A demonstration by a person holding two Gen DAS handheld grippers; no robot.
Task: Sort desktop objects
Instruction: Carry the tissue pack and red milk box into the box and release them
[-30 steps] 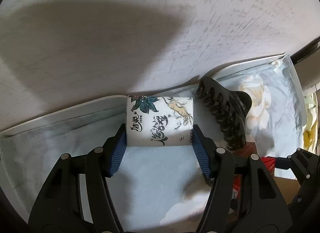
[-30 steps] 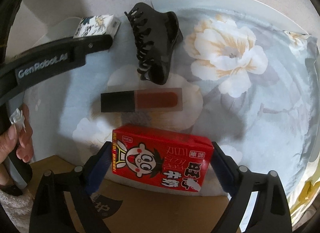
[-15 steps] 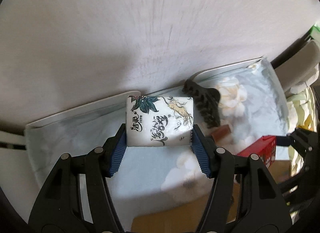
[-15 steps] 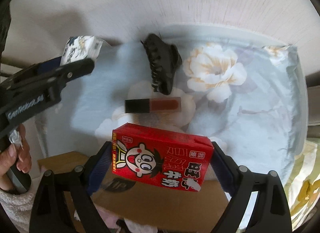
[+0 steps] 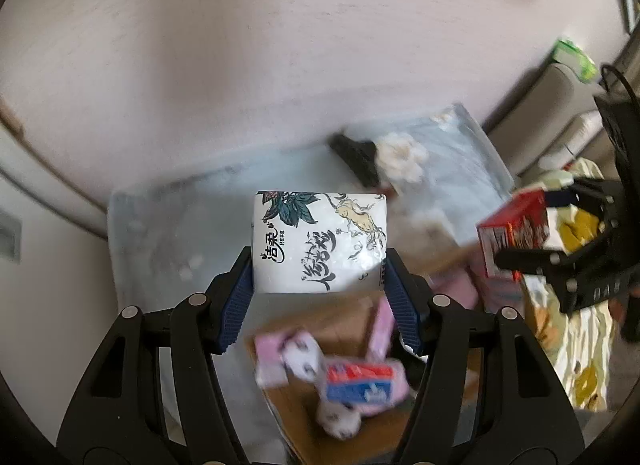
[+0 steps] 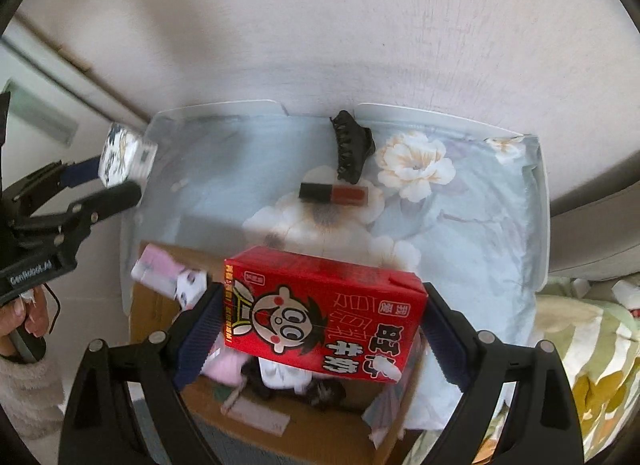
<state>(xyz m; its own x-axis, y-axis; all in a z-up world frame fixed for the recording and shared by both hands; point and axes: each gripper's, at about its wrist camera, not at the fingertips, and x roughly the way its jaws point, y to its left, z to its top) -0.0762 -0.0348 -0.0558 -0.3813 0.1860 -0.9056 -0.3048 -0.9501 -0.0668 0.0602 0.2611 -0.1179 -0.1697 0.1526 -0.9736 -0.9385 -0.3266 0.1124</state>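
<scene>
Above the cardboard box [image 6: 280, 421], my left gripper [image 5: 320, 285] clamps the tissue pack [image 5: 320, 241] and my right gripper [image 6: 324, 325] pinches the red milk carton [image 6: 324, 317]. I'd centre each over the box's gap, go low, then let go.

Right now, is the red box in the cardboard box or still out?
Out. The right gripper holds the red box in the air above the open cardboard box.
</scene>
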